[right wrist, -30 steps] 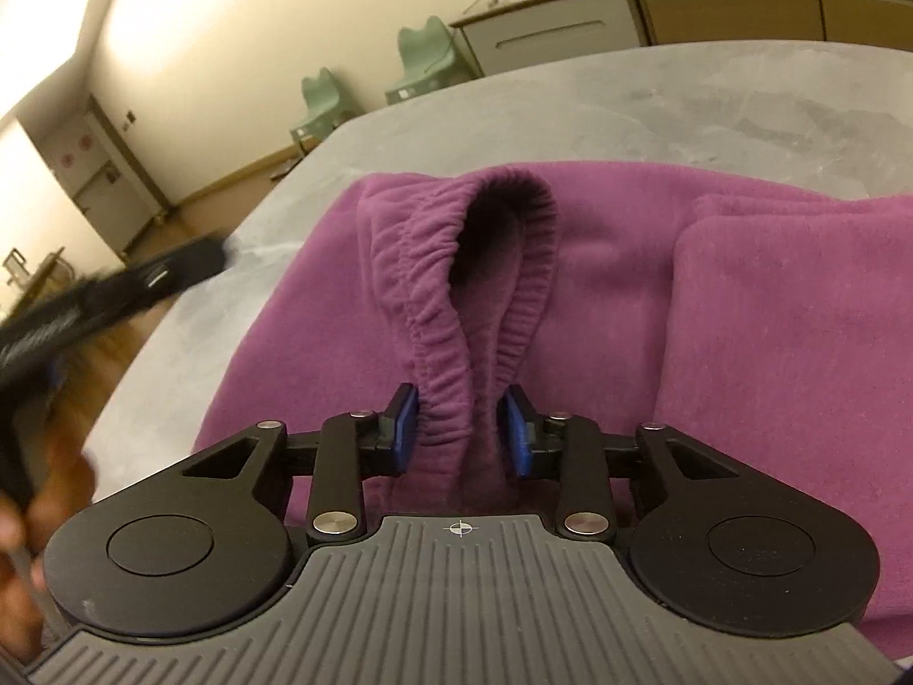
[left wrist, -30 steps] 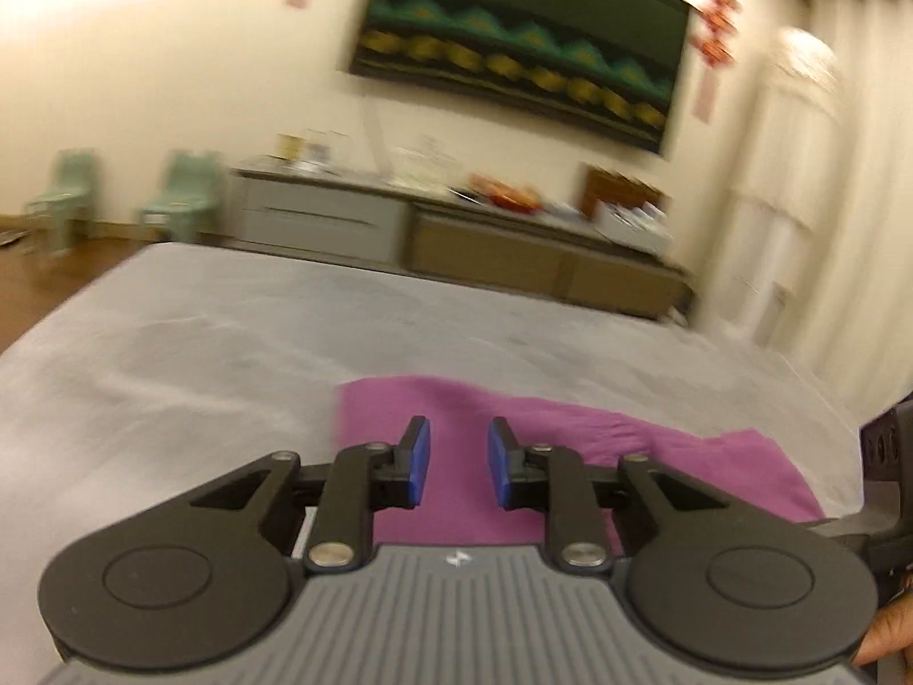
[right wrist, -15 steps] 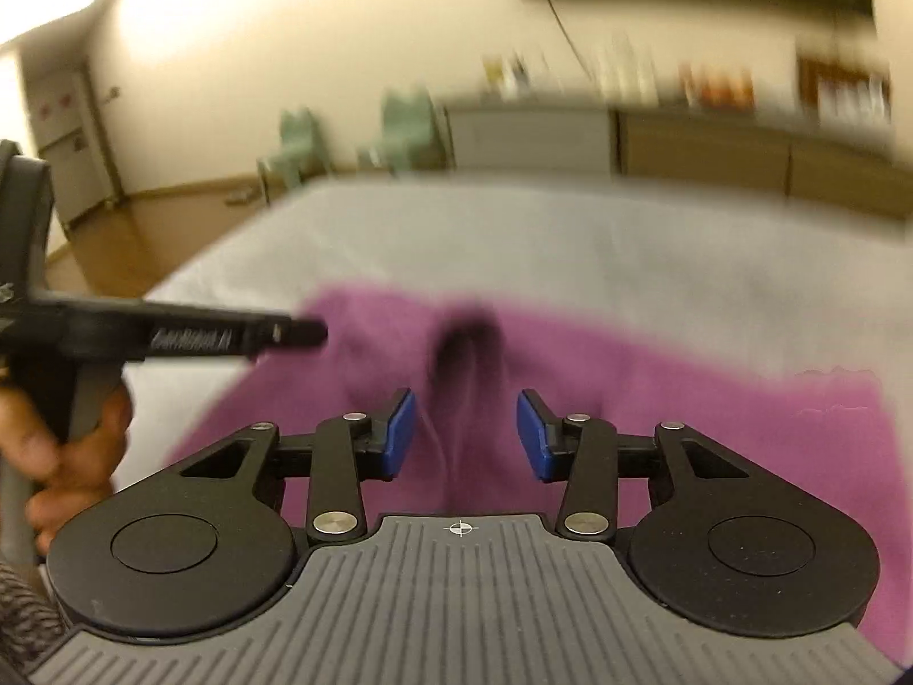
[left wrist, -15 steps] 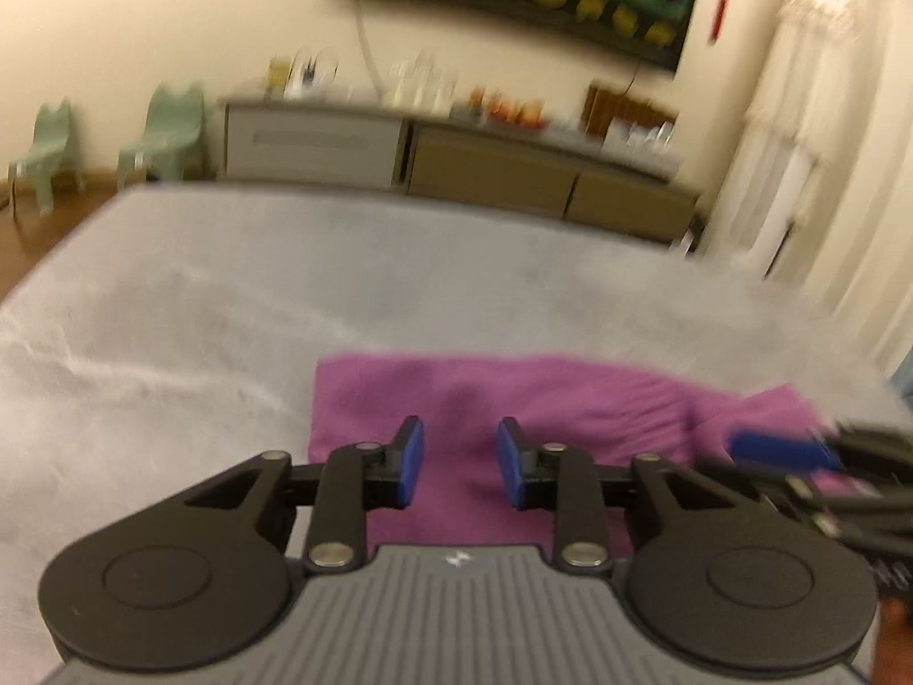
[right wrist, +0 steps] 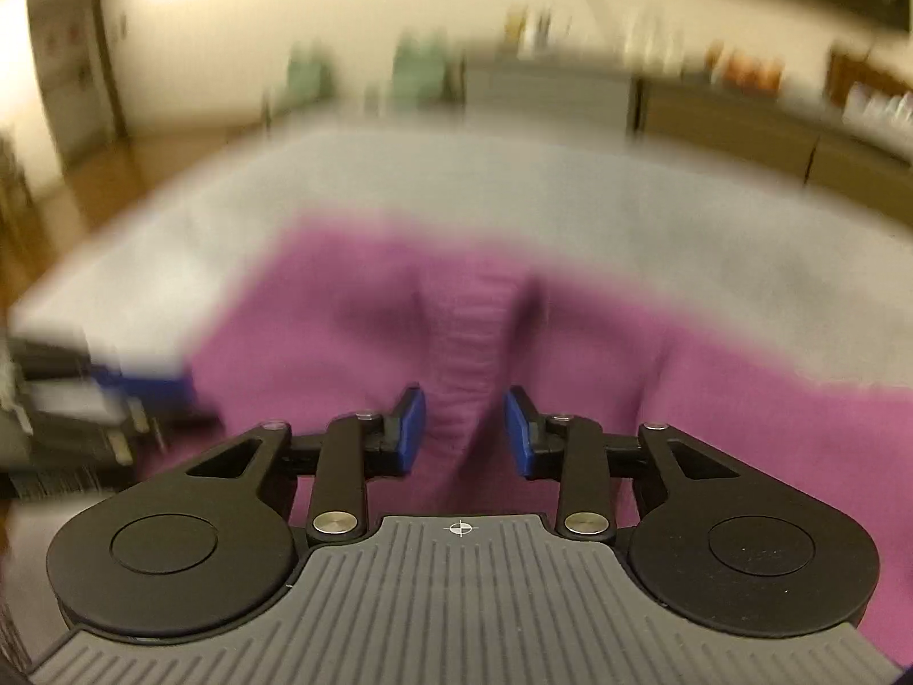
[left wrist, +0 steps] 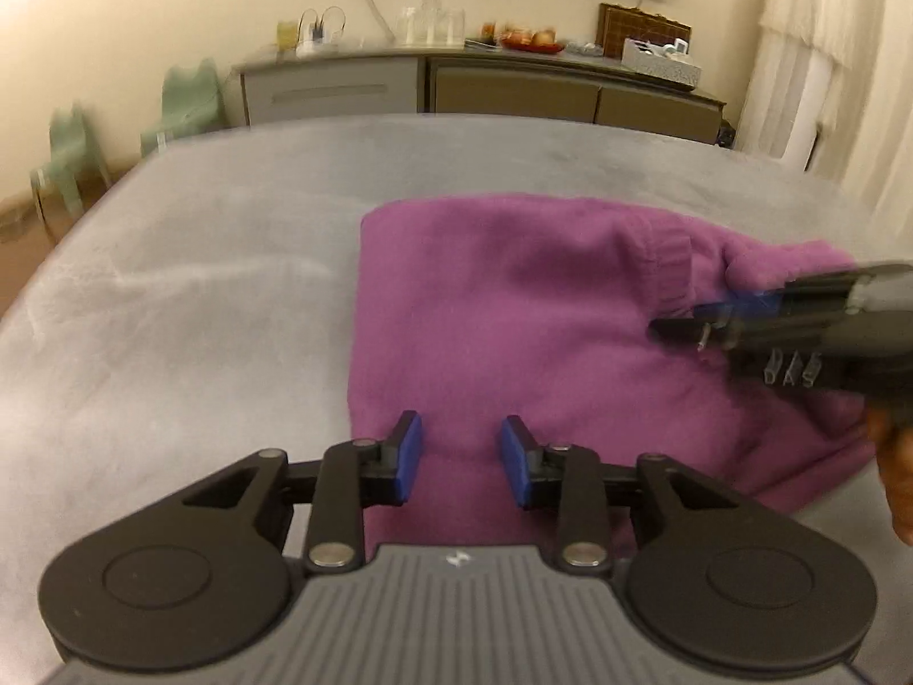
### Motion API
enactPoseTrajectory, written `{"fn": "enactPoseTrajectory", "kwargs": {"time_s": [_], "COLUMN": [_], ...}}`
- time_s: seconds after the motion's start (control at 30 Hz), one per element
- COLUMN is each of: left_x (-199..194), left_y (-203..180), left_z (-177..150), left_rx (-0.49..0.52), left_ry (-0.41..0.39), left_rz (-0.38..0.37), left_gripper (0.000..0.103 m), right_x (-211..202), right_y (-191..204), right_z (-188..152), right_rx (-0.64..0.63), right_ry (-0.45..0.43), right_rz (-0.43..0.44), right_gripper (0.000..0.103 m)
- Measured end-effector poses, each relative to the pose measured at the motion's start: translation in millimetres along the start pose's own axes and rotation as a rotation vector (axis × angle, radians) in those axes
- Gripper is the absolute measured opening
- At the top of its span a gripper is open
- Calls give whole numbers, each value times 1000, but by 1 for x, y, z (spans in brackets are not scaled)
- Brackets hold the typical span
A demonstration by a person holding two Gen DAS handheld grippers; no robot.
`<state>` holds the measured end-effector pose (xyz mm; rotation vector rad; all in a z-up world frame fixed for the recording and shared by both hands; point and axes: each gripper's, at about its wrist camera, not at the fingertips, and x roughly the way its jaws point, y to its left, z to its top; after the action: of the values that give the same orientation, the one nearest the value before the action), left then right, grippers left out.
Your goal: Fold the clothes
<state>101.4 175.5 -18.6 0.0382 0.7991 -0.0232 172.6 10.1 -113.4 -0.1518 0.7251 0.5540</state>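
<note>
I see the purple garment (left wrist: pixel 513 331) lying flat on the grey tabletop (left wrist: pixel 188 308), folded into a broad block whose long axis runs left to right across my left wrist view, parallel to the sideboard (left wrist: pixel 479 88) on the far wall. Its straight folded edge sits at the end toward the green chairs (left wrist: pixel 188 100), and the bunched end with the ribbed band (left wrist: pixel 667 262) points the other way, toward the curtain (left wrist: pixel 821 51). The near edge of the garment reaches right under my left tool (left wrist: pixel 461 456), whose blue pads (left wrist: pixel 409 456) stand apart with a clear gap; they hover over the fabric near its chair-side corner and nothing is pinched between them. Whether the tips graze the cloth I cannot tell. My right tool (left wrist: pixel 736 308) comes in from the curtain side in that same view, its tip over the ribbed band. The right wrist view is heavily blurred, but it shows the garment (right wrist: pixel 656 354) spread ahead of the right tool (right wrist: pixel 465 434), the ribbed band (right wrist: pixel 471 331) running straight away from it toward the sideboard. Its pads (right wrist: pixel 516 434) are likewise spread, with the band lying in line with the gap and not clamped. The left tool (right wrist: pixel 137 379) appears as a dark smear at the garment's chair-side edge.
</note>
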Motion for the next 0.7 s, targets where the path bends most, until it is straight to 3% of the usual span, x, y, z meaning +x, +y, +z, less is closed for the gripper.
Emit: {"fn": "enactPoseTrajectory", "kwargs": {"time_s": [0.03,0.1,0.17,0.2,0.23,0.37,0.4,0.47,0.5,0.53,0.57,0.6,0.63,0.7], "left_x": [-4,-23,-42,-46,-47,-38,-33,-24,-19,-15,-11,-8,-7,-3], "left_y": [-4,-13,-27,-37,-47,-99,-113,-136,-147,-156,-165,-175,-183,-198], "left_z": [3,13,22,27,31,48,51,57,61,64,69,73,76,82], "left_rx": [5,-17,-27,-24,-18,17,28,43,49,50,48,44,37,30], "left_ry": [0,-47,-104,-123,-132,-112,-101,-92,-89,-87,-85,-82,-82,-82], "left_rz": [10,-32,-80,-105,-128,-210,-222,-241,-250,-265,-283,-312,-341,-386], "left_gripper": [31,36,49,56,58,61,62,64,67,71,72,74,74,79], "right_x": [-1,-21,-58,-80,-103,-139,-138,-134,-133,-131,-131,-131,-135,-145], "right_y": [-8,-30,-58,-72,-89,-150,-164,-186,-189,-191,-189,-187,-178,-166], "right_z": [-3,3,4,0,-8,-57,-71,-95,-97,-99,-97,-94,-92,-90], "right_rx": [1,88,183,209,218,298,351,452,449,442,434,425,362,287], "right_ry": [-22,-3,-44,-82,-119,-89,-62,-20,-32,-46,-58,-69,-87,-139], "right_rz": [6,32,63,71,9,-185,-186,-172,-151,-129,-101,-72,-98,-100], "right_gripper": [56,61,70,89,97,97,97,89,77,41,28,22,16,15]}}
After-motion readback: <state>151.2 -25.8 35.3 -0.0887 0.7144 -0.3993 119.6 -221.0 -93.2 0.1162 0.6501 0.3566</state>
